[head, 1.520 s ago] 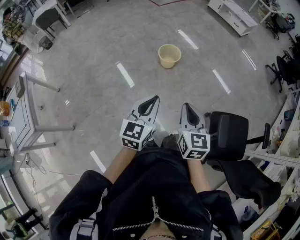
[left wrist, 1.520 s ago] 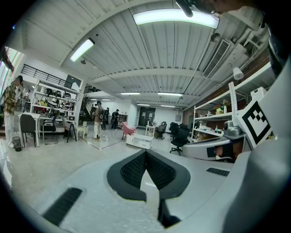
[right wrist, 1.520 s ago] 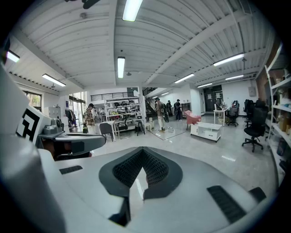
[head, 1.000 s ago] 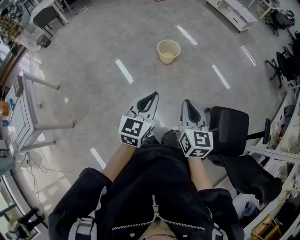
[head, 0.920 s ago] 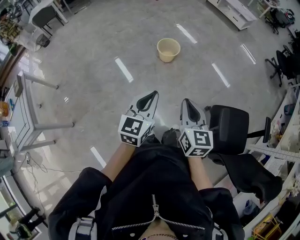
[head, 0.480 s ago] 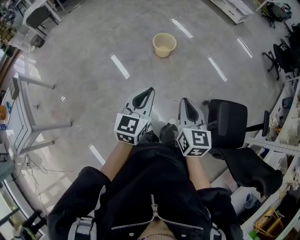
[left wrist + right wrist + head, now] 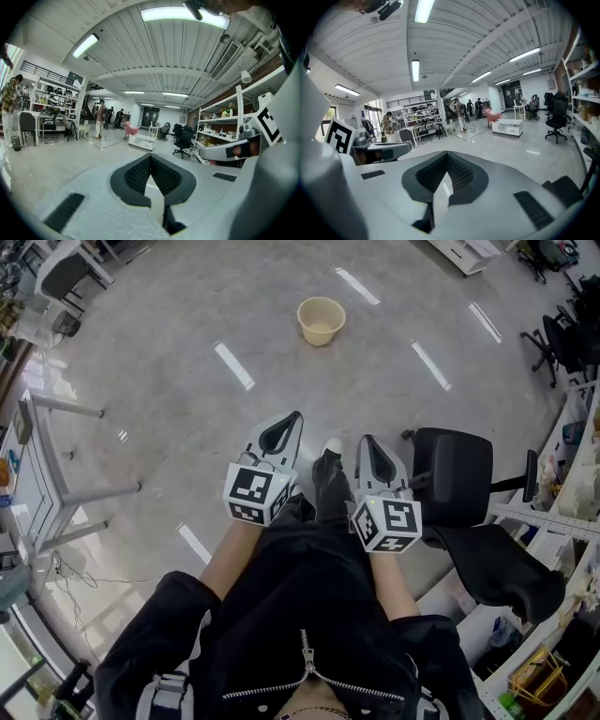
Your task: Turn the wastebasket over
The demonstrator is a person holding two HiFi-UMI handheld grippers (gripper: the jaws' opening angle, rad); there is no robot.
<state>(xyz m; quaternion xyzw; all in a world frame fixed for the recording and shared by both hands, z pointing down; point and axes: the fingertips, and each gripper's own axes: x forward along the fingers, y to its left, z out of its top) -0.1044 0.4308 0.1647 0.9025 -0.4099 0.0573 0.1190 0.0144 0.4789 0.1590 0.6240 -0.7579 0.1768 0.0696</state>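
Note:
A cream wastebasket (image 7: 321, 320) stands upright on the grey floor, mouth up, far ahead of me in the head view. Neither gripper view shows it. My left gripper (image 7: 292, 417) and right gripper (image 7: 367, 441) are held side by side in front of my body, well short of the basket. Both point forward over the floor. In the left gripper view the left gripper (image 7: 150, 155) has its dark pads pressed together with nothing between them. The right gripper (image 7: 446, 153) looks the same in its own view, shut and holding nothing.
A black office chair (image 7: 455, 474) stands close on my right. Metal table legs (image 7: 56, 456) are at the left, a white low cabinet (image 7: 464, 251) at the far right. My shoe (image 7: 330, 474) shows between the grippers. Several people stand far off near desks (image 7: 459, 115).
The basket has shifted up and slightly left in the head view. My foot has come forward between the grippers. Both grippers stay shut and keep their place in front of me.

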